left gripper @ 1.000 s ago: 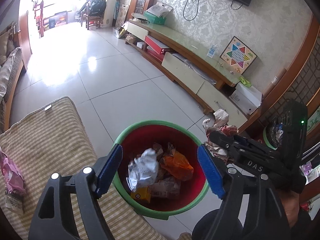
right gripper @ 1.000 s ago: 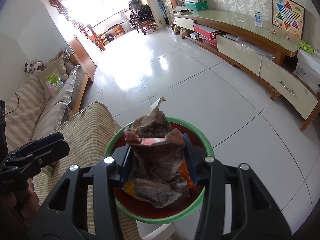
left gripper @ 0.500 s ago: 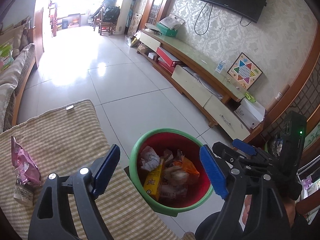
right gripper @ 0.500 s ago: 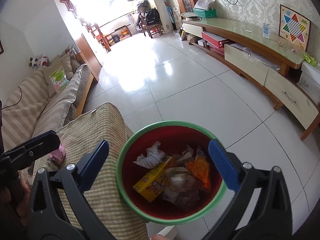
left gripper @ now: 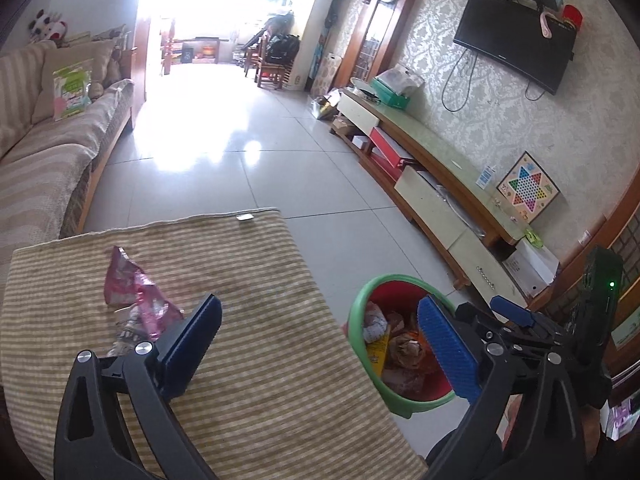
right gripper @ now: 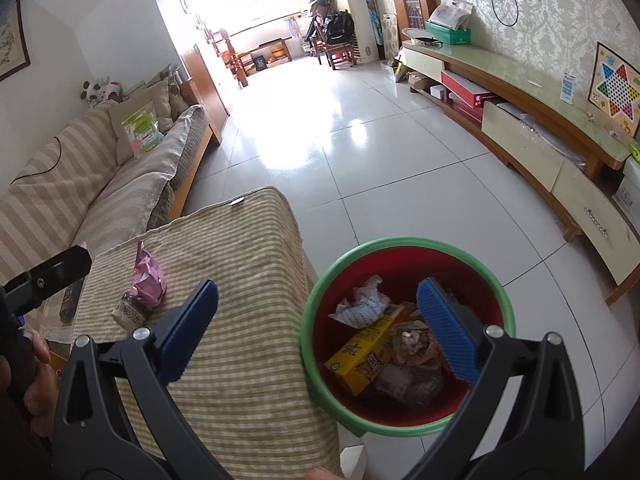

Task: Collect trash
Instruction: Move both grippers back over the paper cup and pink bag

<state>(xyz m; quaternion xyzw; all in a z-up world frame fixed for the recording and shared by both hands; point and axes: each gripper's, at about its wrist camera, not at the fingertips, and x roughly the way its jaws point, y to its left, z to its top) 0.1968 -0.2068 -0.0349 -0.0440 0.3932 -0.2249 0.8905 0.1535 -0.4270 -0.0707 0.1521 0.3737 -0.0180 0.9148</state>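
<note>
A crumpled pink wrapper (left gripper: 132,292) (right gripper: 148,280) lies on the striped cloth-covered table (left gripper: 260,360) (right gripper: 240,360), with a small pale jar (right gripper: 128,310) beside it. The red bin with a green rim (left gripper: 356,308) (right gripper: 400,242) stands on the floor to the table's right. It holds a yellow box (right gripper: 364,356), white crumpled paper (right gripper: 360,306) and a brown crumpled wrapper (right gripper: 412,340). My left gripper (left gripper: 320,304) hangs over the table's right part, its jaws opening with nothing between them. My right gripper (right gripper: 318,286) is open and empty, straddling the table edge and the bin.
A striped sofa (right gripper: 80,184) runs along the left wall. A long low TV cabinet (left gripper: 440,184) lines the right wall, and shiny tiled floor (right gripper: 340,152) lies between them. A dark flat object (right gripper: 70,300) rests at the table's left side.
The right gripper opened and the crumpled brown wrapper dropped into the bin. Both grippers swung left from the bin toward the table, and the left jaws widened. The pink wrapper came into fuller view.
</note>
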